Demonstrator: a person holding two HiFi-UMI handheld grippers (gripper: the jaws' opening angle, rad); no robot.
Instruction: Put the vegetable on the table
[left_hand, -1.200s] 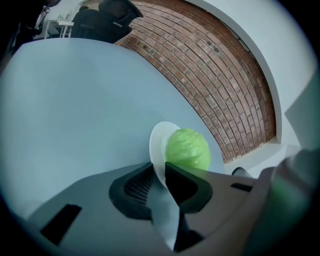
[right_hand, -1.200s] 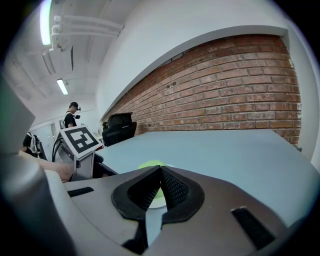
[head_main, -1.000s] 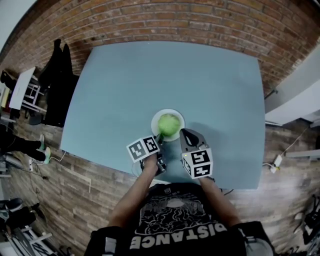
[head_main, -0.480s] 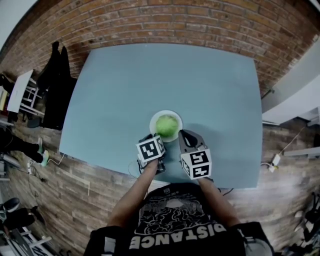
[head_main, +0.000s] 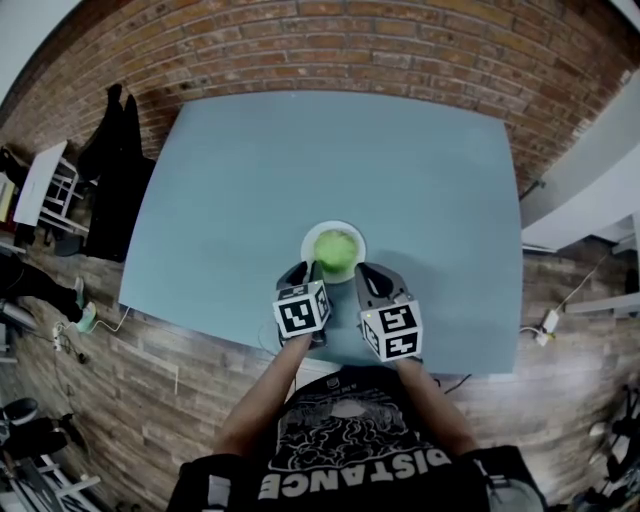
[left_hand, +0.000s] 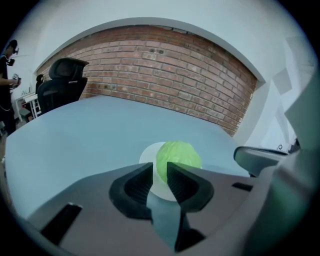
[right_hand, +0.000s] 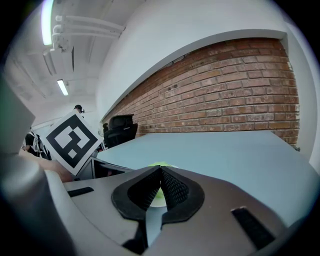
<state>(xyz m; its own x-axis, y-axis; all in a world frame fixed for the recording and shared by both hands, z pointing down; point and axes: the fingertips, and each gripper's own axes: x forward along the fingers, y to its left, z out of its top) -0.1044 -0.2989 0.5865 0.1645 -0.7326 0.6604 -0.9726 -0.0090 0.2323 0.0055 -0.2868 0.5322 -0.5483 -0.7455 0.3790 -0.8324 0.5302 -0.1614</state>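
The vegetable (head_main: 336, 250), a round pale-green head, is sitting on a white plate (head_main: 309, 240) close to the person's edge of a blue-grey counter (head_main: 350, 150). The plate is the only thing lying on the counter. The counter is standing on a wood-plank floor (head_main: 150, 380), with a brick wall (head_main: 350, 40) running behind its far edge. A black office chair (left_hand: 62, 82) is standing off the counter's far left corner, and a white desk (head_main: 45, 175) is showing farther left.

The left gripper (head_main: 303, 272) is hovering at the plate's near-left rim. Its fingers (left_hand: 139, 182) are standing narrowly apart and gripping nothing. In the left gripper view the vegetable is lying just beyond the tips, showing through the gap and a little to the right. Whether the tips are touching it cannot be told.

The right gripper (head_main: 368, 272) is hanging just beside the plate's near-right rim. Its fingers (right_hand: 176, 189) are pressing together tip to tip with nothing between them. Only a sliver of green is showing behind them in the right gripper view.
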